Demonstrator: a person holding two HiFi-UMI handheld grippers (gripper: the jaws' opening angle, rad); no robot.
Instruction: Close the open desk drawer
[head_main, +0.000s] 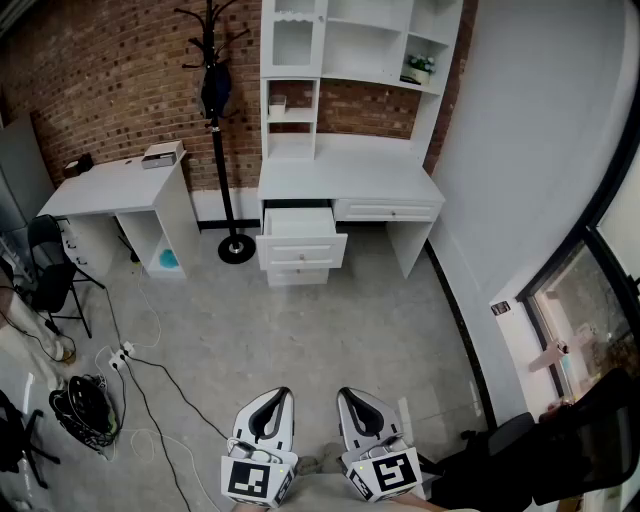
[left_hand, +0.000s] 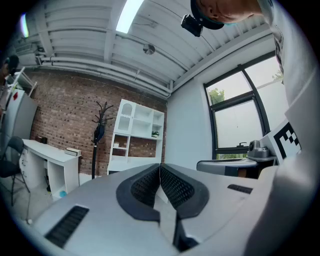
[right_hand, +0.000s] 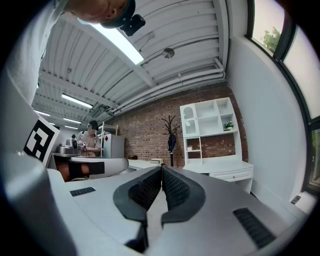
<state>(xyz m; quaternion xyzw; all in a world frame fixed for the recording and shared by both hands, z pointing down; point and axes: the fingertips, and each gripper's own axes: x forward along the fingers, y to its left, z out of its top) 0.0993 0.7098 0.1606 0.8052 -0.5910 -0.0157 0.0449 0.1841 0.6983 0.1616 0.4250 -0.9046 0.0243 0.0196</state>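
Observation:
A white desk (head_main: 345, 182) with a shelf unit on top stands against the brick wall, far across the floor. Its top left drawer (head_main: 300, 226) is pulled out over the lower drawers. Both grippers hang low at the near edge of the head view, well apart from the desk. My left gripper (head_main: 270, 404) is shut with nothing between its pads (left_hand: 150, 184). My right gripper (head_main: 358, 404) is also shut and empty, its pads (right_hand: 172, 187) touching. The desk (left_hand: 131, 161) shows small beyond the left jaws, and the same desk (right_hand: 222, 166) lies right of the right jaws.
A second white desk (head_main: 115, 186) stands at the left, a black coat stand (head_main: 222, 130) between the two desks. A black chair (head_main: 48, 272) and cables (head_main: 88, 405) lie at the left on the concrete floor. Another chair (head_main: 560, 440) and a window are at the right. A person (right_hand: 91, 138) stands far off.

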